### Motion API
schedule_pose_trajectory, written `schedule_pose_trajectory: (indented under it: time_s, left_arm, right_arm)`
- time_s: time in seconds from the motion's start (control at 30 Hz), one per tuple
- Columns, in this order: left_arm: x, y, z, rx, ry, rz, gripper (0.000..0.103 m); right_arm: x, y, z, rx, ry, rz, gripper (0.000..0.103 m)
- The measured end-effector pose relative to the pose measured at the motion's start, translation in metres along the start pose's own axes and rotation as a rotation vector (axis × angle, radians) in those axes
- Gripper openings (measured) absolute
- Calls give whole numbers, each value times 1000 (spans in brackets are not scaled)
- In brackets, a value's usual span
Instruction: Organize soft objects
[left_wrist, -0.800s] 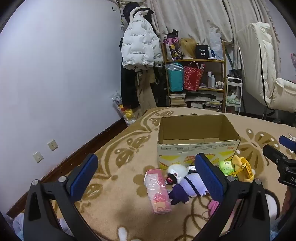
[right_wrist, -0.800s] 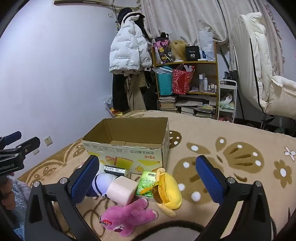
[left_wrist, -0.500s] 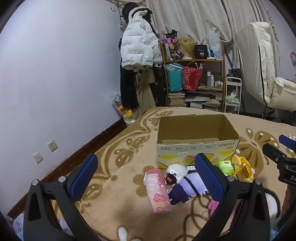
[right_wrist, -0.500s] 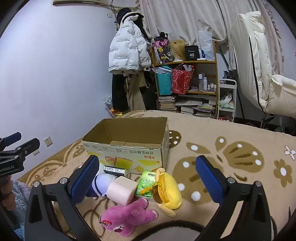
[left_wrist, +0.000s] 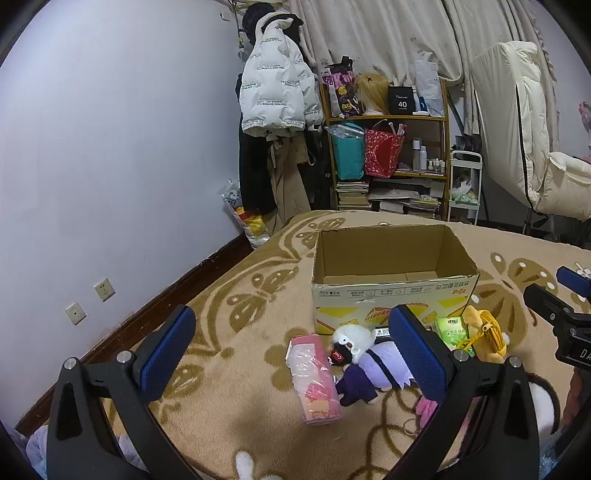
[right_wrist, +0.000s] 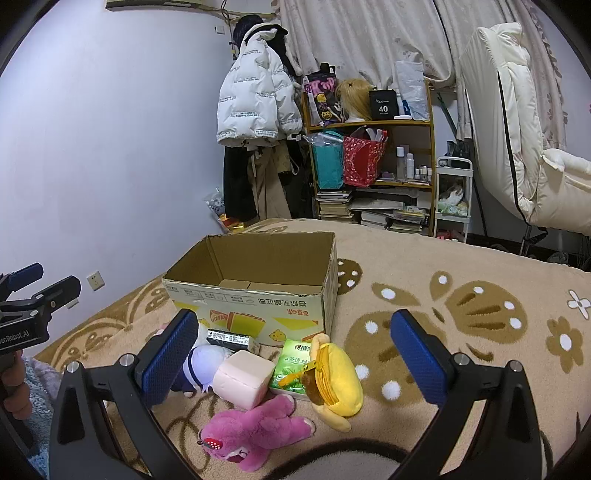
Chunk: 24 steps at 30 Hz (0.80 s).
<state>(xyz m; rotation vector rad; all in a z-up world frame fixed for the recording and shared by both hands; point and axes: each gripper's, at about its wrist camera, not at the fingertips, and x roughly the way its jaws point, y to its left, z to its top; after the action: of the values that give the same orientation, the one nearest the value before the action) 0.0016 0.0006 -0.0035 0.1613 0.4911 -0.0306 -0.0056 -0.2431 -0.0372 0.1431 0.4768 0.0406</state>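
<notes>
An open cardboard box (left_wrist: 391, 291) (right_wrist: 255, 310) stands on the patterned blanket. In front of it lie a white-haired purple plush doll (left_wrist: 369, 365) (right_wrist: 205, 365), a pink wrapped pack (left_wrist: 314, 380), a pink bear plush (right_wrist: 255, 430), a pale pink cube cushion (right_wrist: 242, 376), a yellow plush pouch (right_wrist: 334, 380) (left_wrist: 484, 334) and a green tissue pack (right_wrist: 291, 362) (left_wrist: 452, 328). My left gripper (left_wrist: 291, 347) is open and empty, hovering before the doll and pack. My right gripper (right_wrist: 295, 347) is open and empty above the cushion and pouch.
A wall (left_wrist: 92, 166) with sockets runs on the left. A coat rack with a white jacket (left_wrist: 277, 96) and a cluttered shelf (left_wrist: 388, 162) stand behind the bed. A cream chair (right_wrist: 524, 155) is at the right. Bare blanket (right_wrist: 461, 295) lies right of the box.
Both grippers have drifted only slightly; the box sits a touch lower and closer in the views. Nothing was taken hold of or moved.
</notes>
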Motion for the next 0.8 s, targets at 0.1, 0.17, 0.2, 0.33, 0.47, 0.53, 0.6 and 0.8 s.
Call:
schedule_pose_trajectory:
  time_s: [0.1,0.17,0.2,0.33,0.47,0.53,0.6,0.8]
  left_arm:
    - [0,-1,0,1,2,-2,103]
    - [0,-1,0,3,2,1,103]
    - [0,-1,0,2,2,0,103]
    - [0,-1,0,0,-3,1,103]
    - [1,-2,0,2,2,4,103]
    - [2,-3,0,3,3,3,103]
    - [2,-2,0,2,0,1,103]
    - [1,-2,0,3,1,1,103]
  right_arm:
    - [0,0,0,0,1,-1,103]
    - [0,0,0,0,0,-1,103]
    - [0,0,0,0,0,-2,103]
    - [1,0,0,-1,1,-2,103]
    - [1,0,0,0,2,-1,103]
    - [0,0,0,1,3,0,103]
    - [0,0,0,1,2,1,103]
    - [1,0,0,0,4,0,103]
